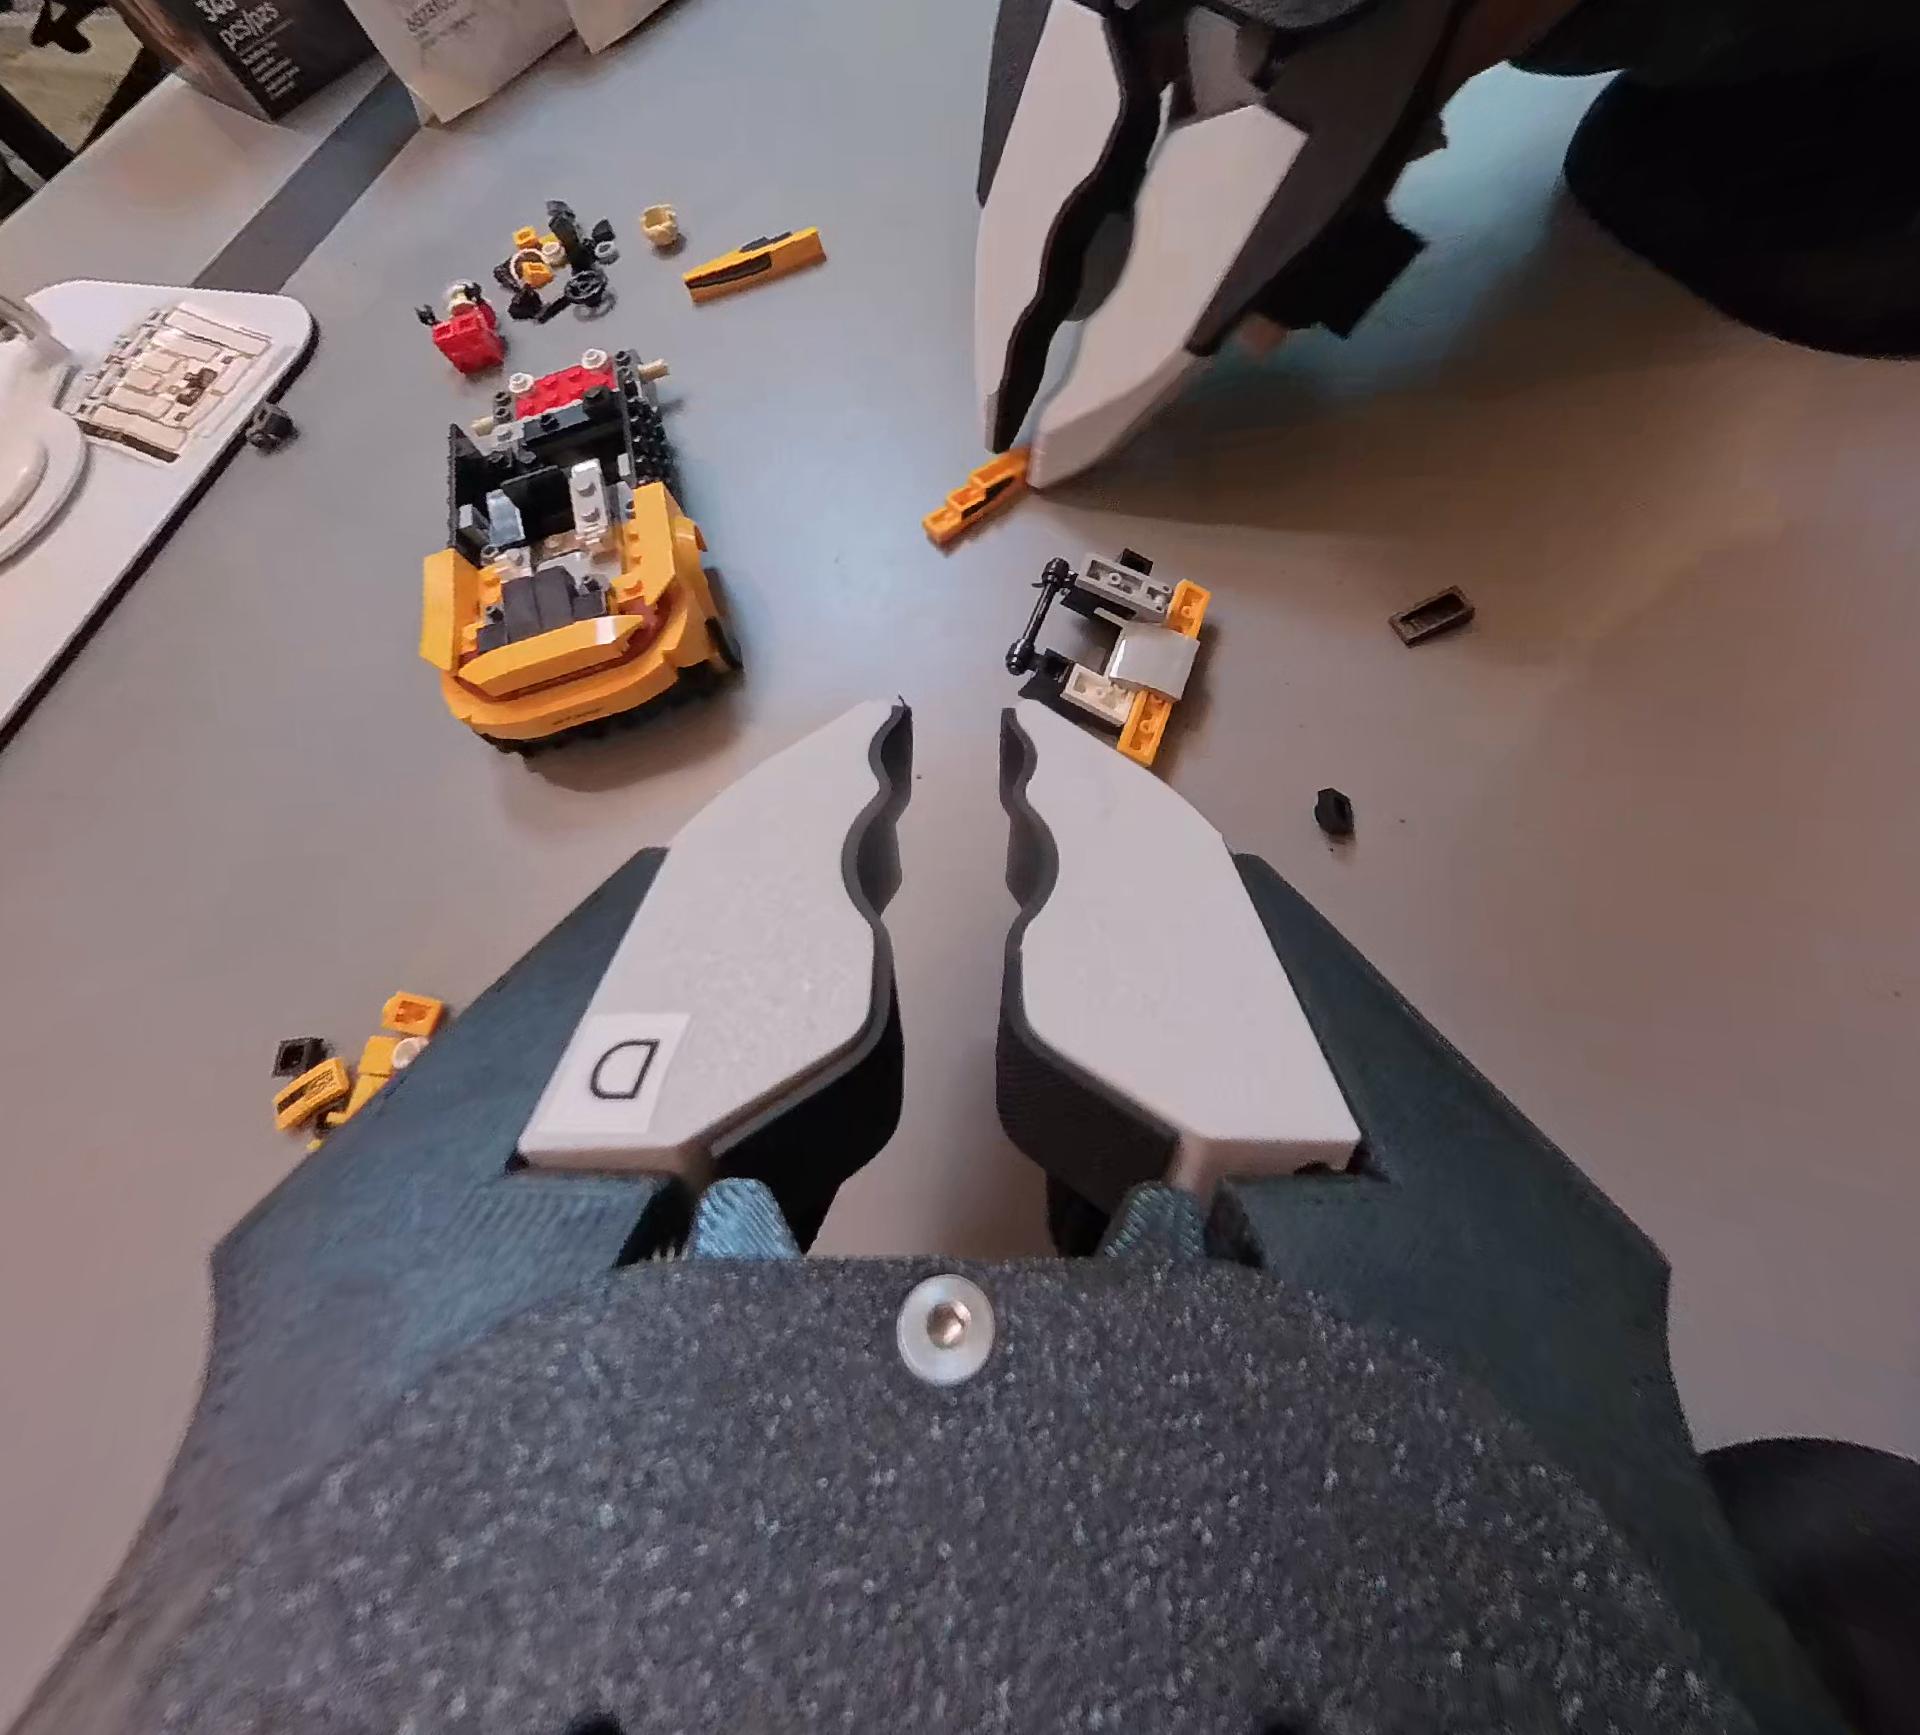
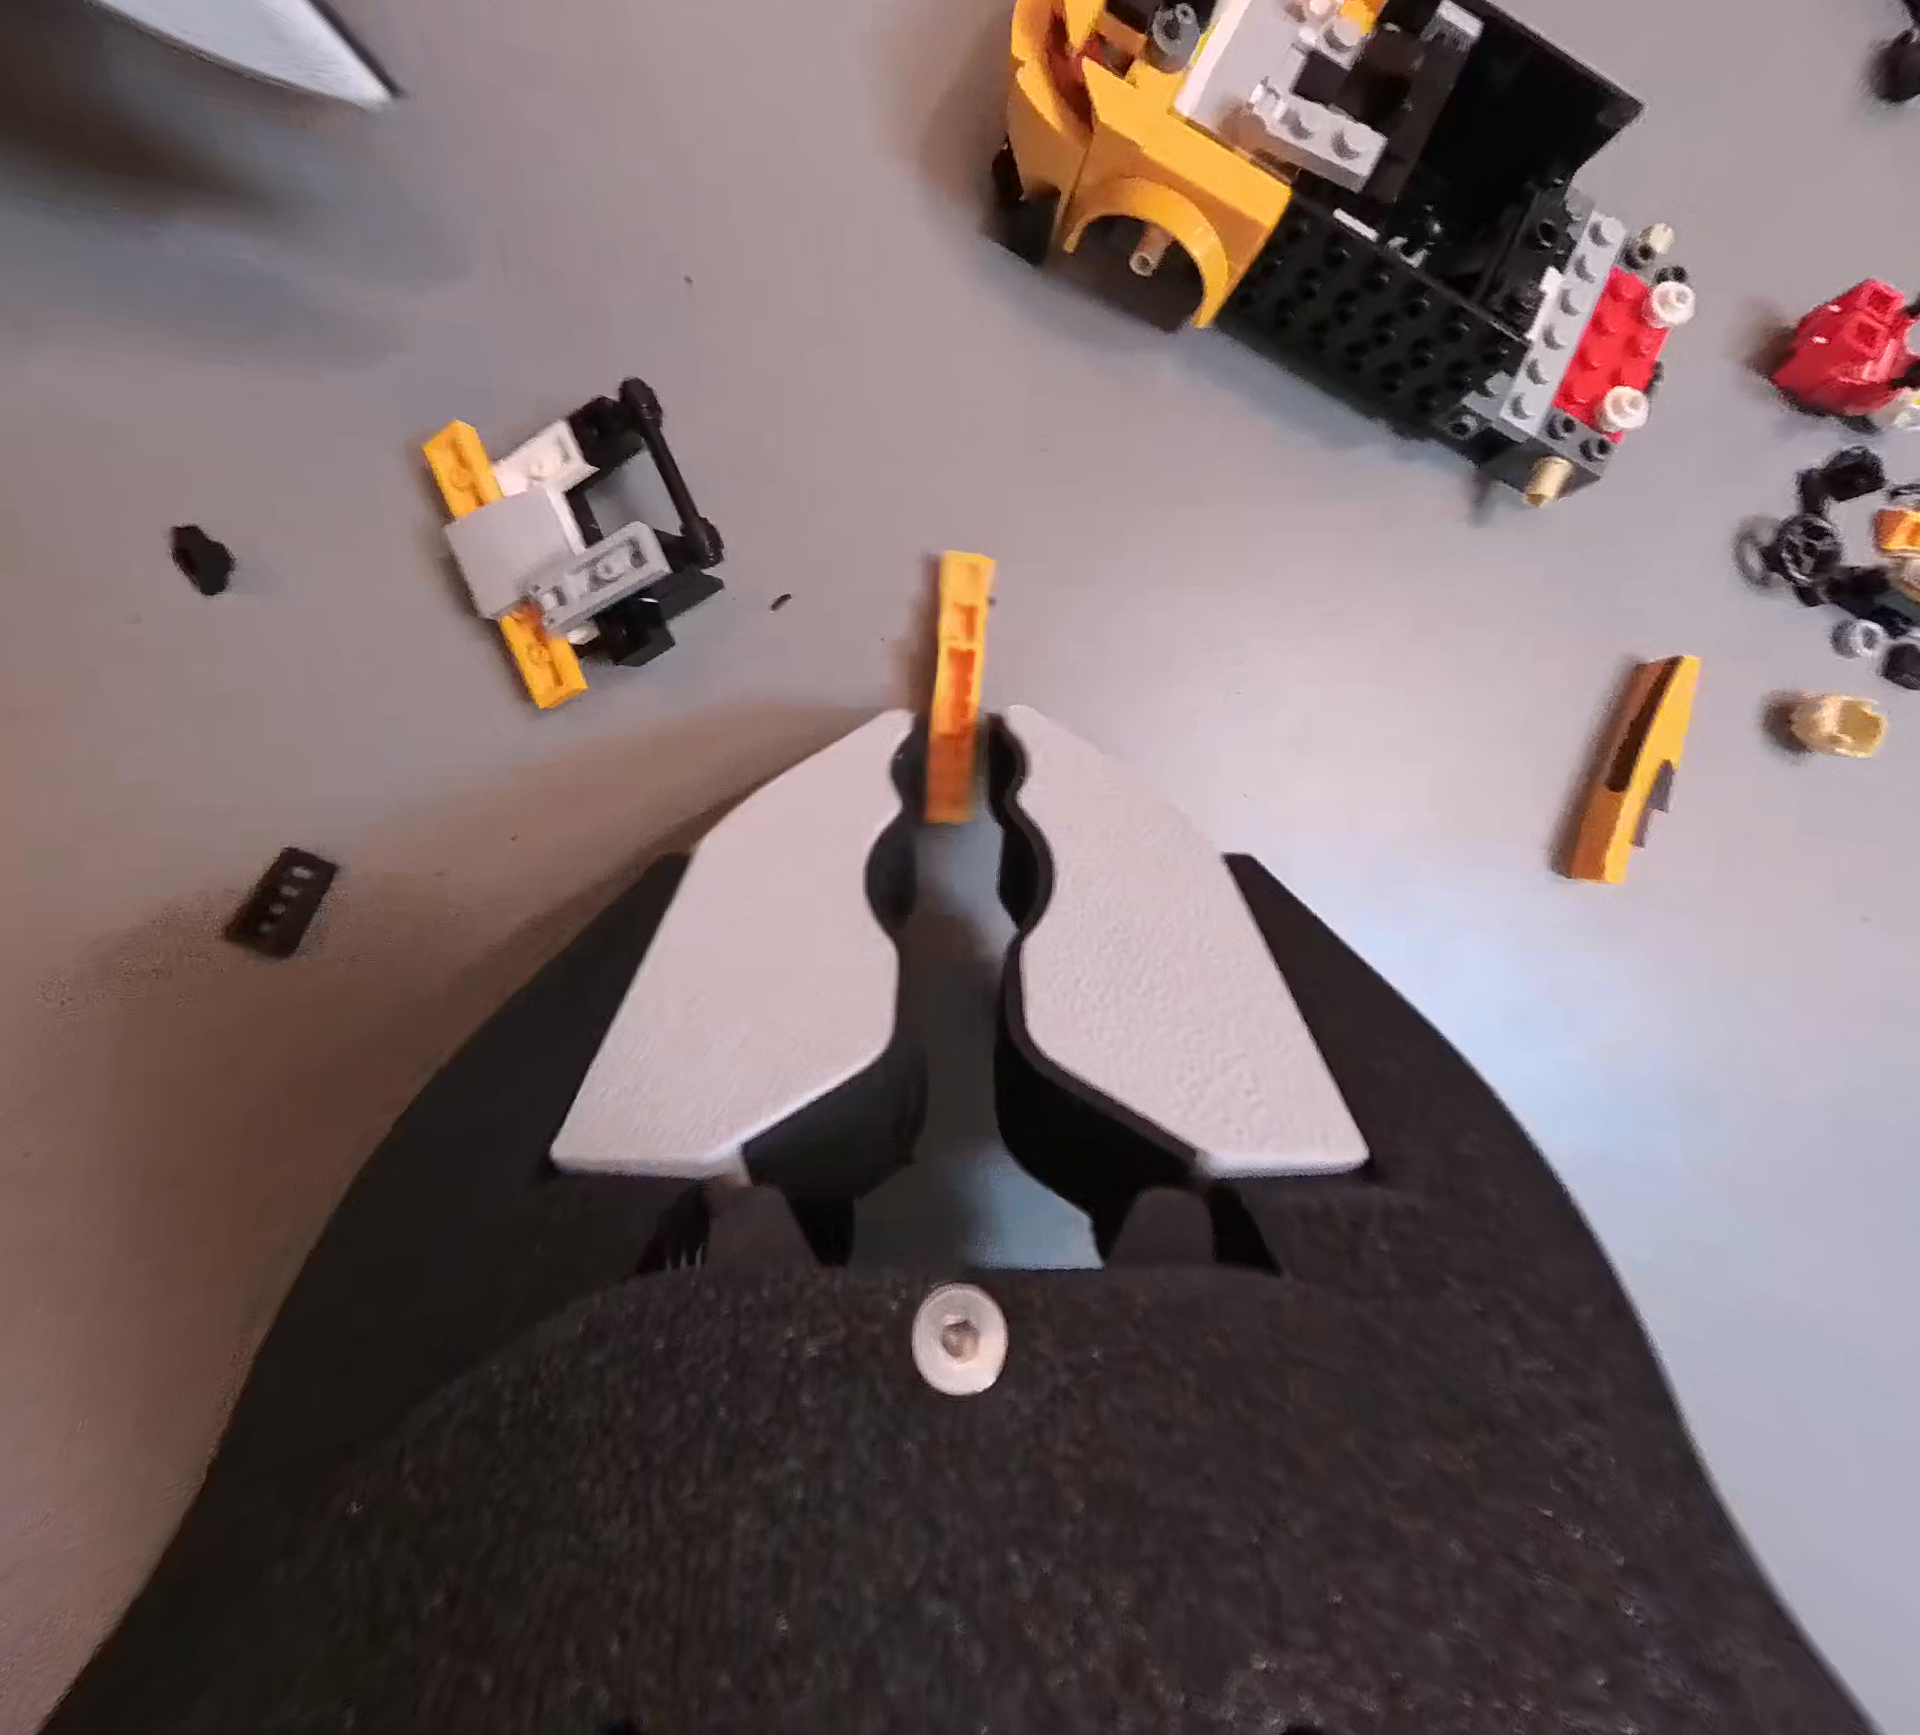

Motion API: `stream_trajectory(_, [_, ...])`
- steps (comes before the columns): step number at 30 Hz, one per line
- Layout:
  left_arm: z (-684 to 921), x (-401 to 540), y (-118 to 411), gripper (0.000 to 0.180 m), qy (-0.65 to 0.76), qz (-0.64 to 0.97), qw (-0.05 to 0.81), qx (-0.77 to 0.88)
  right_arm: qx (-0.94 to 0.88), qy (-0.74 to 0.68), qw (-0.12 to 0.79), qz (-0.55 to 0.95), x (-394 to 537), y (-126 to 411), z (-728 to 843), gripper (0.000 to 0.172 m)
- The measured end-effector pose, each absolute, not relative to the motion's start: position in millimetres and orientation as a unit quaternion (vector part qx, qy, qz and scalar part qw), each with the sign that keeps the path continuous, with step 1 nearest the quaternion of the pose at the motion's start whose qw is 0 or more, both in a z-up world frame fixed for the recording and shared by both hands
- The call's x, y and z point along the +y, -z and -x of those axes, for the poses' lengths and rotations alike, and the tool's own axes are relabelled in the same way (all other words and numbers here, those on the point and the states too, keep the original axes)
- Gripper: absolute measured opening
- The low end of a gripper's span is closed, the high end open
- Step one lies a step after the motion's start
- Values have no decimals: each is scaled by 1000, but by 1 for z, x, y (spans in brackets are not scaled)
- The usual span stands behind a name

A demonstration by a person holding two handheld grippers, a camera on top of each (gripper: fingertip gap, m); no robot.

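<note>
My right gripper (image 2: 956,729) has its jaws clamped on a narrow orange brick piece (image 2: 961,636), its far end low over the grey table (image 2: 790,127). My left gripper (image 1: 956,719) hangs with jaws slightly apart, nothing between them, beside a small grey-and-orange sub-assembly (image 1: 1127,646). Yellow brick car (image 1: 577,584) sits well left.

Bare table (image 1: 831,75) between toy car (image 1: 571,605) and brick cluster (image 1: 1122,646)
</note>
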State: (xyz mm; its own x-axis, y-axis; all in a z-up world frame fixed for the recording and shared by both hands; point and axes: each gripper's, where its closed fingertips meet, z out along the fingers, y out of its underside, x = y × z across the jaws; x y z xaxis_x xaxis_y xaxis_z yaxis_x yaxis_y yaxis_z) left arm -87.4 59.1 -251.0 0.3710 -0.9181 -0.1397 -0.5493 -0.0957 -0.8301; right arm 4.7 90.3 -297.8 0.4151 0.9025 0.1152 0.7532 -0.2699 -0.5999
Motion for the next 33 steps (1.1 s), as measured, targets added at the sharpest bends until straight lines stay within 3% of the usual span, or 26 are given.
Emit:
stream_trajectory(4, [86,50,252,17,225,695,422,536,-510,-47,328,794,114,296,-26,8])
stream_trajectory(8, [82,44,262,30,234,700,402,542,-465,-17,364,807,133,284,-48,8])
stream_trajectory(12, [78,41,268,33,230,699,393,551,-469,18,326,820,131,292,-68,23])
stream_trajectory(16, [73,39,272,34,235,700,384,555,-526,-126,363,758,95,270,-16,29])
stream_trajectory(20, [66,42,277,39,222,700,383,560,-544,-281,302,730,46,268,31,29])
stream_trajectory(25, [55,46,286,53,215,699,367,574,-548,-278,290,734,45,280,41,27])
stream_trajectory(33, [53,45,290,42,180,700,370,584,-597,-233,352,682,45,276,42,21])
